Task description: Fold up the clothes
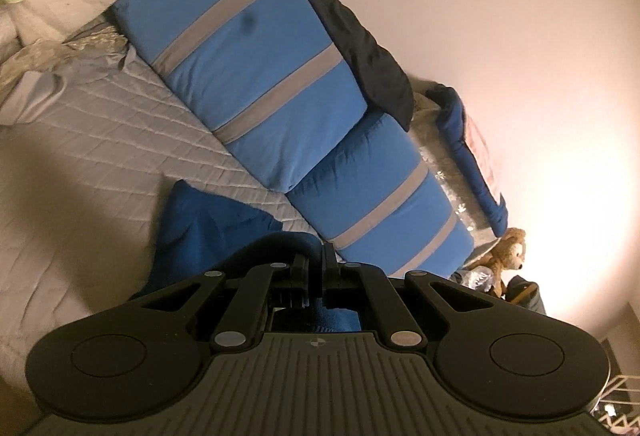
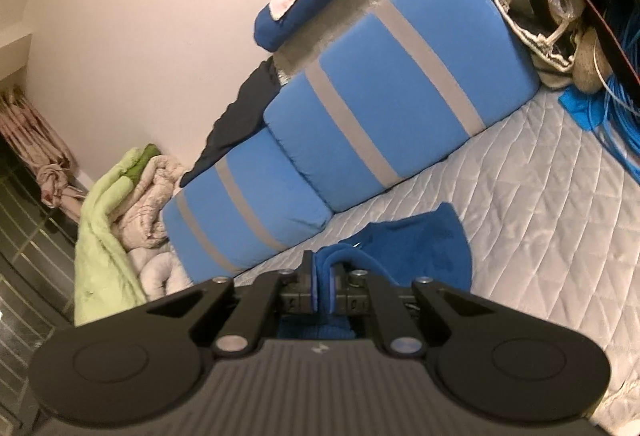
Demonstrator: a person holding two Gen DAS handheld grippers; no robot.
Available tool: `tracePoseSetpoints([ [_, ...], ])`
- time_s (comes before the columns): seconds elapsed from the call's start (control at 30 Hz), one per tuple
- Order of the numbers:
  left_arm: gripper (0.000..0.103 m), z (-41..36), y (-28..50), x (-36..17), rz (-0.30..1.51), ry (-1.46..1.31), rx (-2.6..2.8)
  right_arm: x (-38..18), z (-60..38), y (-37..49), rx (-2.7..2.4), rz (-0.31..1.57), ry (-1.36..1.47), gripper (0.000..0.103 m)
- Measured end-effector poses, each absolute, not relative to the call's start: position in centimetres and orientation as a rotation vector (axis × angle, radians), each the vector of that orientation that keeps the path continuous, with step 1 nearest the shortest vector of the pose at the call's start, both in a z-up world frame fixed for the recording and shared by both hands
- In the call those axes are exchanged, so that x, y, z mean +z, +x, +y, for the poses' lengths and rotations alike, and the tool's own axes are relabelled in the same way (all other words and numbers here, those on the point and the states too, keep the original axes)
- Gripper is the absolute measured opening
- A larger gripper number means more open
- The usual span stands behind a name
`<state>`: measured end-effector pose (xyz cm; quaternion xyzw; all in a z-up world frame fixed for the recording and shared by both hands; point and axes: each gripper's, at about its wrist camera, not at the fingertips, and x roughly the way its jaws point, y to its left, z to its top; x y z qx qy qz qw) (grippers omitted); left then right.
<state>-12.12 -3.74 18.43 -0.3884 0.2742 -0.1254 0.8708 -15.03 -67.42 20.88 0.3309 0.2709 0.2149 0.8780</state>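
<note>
Both grippers gripping the dark blue garment [image 2: 416, 240] over the bed [image 2: 540, 196]

Left gripper [image 1: 316, 260] and right gripper [image 2: 322, 268] — jaws clamping on its fabric; garment hanging just in front of the striped blue cushions [image 1: 256, 64].

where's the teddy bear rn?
Only the left wrist view shows it: the teddy bear sits at the right edge, against the wall just past the low end of the blue striped cushions.

- Left tool [image 1: 316, 256]: matte black linkage arms, silver rivets, ribbed grey housing (small crosshair marking).
- Right tool [image 2: 322, 276]: matching black build, blue-faced pads [image 2: 314, 286].
</note>
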Motion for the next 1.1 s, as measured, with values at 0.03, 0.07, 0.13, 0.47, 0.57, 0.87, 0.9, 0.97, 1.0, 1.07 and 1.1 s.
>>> tracePoseSetpoints([
  [0.03, 0.005, -3.8, -11.8, 18.4, 0.573, -0.808, -0.262, 20.8, -67.4, -14.7, 0.440, 0.565, 0.694, 0.006],
  [0.07, 0.005, -3.9, -11.4, 18.5, 0.574, -0.805, -0.260, 20.6, -67.5, -14.4, 0.433, 0.565, 0.699, 0.006],
  [0.13, 0.005, -3.9, -10.6, 18.5, 0.576, -0.804, -0.254, 20.3, -67.5, -13.8, 0.441, 0.557, 0.716, 0.006],
  [0.47, 0.005, -3.7, -5.9, 16.9, 0.625, -0.853, -0.227, 19.2, -66.5, -9.0, 0.413, 0.567, 0.702, 0.006],
  [0.57, 0.005, -3.7, -4.5, 15.9, 0.646, -0.857, -0.208, 18.6, -66.0, -7.3, 0.395, 0.585, 0.689, 0.006],
  [0.87, 0.005, -3.9, -0.2, 13.3, 0.715, -0.853, -0.159, 15.4, -64.8, -2.5, 0.350, 0.652, 0.661, 0.006],
  [0.9, 0.005, -4.0, 0.3, 13.2, 0.720, -0.850, -0.155, 15.0, -64.7, -2.0, 0.344, 0.659, 0.664, 0.006],
  [0.97, 0.005, -4.1, 1.3, 12.9, 0.728, -0.846, -0.147, 14.3, -64.6, -0.9, 0.332, 0.676, 0.675, 0.006],
  [1.0, 0.005, -4.2, 1.7, 12.7, 0.730, -0.843, -0.144, 13.9, -64.6, -0.4, 0.325, 0.686, 0.685, 0.006],
  [1.07, 0.005, -4.4, 2.6, 12.3, 0.734, -0.838, -0.139, 13.2, -64.6, 0.6, 0.313, 0.703, 0.700, 0.006],
  [1.1, 0.005, -4.5, 3.0, 12.0, 0.737, -0.838, -0.137, 12.9, -64.6, 1.1, 0.307, 0.709, 0.705, 0.006],
])
